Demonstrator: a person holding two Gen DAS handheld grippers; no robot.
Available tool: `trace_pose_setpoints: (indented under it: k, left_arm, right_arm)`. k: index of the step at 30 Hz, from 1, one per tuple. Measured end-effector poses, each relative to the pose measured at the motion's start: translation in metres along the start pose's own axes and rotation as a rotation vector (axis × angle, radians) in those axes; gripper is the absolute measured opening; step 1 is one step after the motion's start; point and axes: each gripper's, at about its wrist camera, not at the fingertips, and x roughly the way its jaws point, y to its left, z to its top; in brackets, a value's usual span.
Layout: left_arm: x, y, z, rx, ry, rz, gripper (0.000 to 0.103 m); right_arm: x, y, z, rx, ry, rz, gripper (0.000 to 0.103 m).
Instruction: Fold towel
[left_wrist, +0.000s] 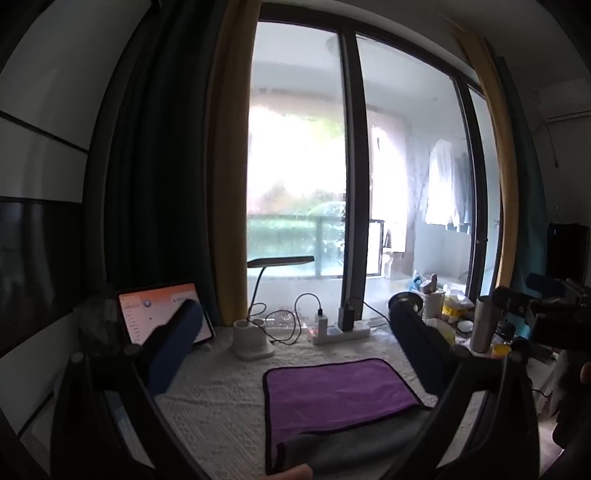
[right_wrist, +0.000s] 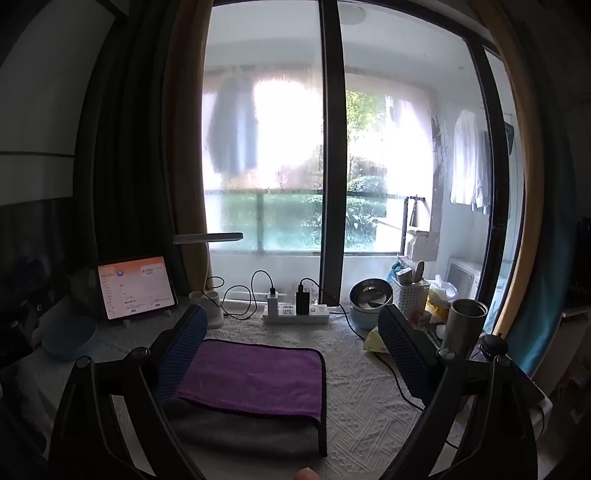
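A purple towel (left_wrist: 338, 391) with a dark hem lies on the white textured table cover (left_wrist: 218, 391), its near part turned over and showing its grey side (left_wrist: 354, 446). It also shows in the right wrist view (right_wrist: 258, 376), grey side (right_wrist: 243, 430) nearest. My left gripper (left_wrist: 295, 332) is open and empty, held above the table, with the towel low between its blue-padded fingers (left_wrist: 173, 347). My right gripper (right_wrist: 295, 332) is open and empty, above the towel, its left finger (right_wrist: 183, 350) over the towel's left edge.
At the back stand a lit tablet (right_wrist: 135, 288), a desk lamp (right_wrist: 207, 240), a power strip with chargers (right_wrist: 295, 312), a bowl (right_wrist: 369, 301), a white basket (right_wrist: 410, 295) and a steel cup (right_wrist: 463, 323). A blue dish (right_wrist: 70, 338) lies left. A cable (right_wrist: 399, 376) runs on the right.
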Motion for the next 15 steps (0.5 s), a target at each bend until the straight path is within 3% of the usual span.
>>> trace_pose_setpoints:
  k: [15]
  left_arm:
    - [-0.0062, 0.0046, 0.0002, -0.018, -0.012, 0.001, 0.102]
  right_arm:
    - [0.0024, 0.0037, 0.0035, -0.005, 0.023, -0.001, 0.095]
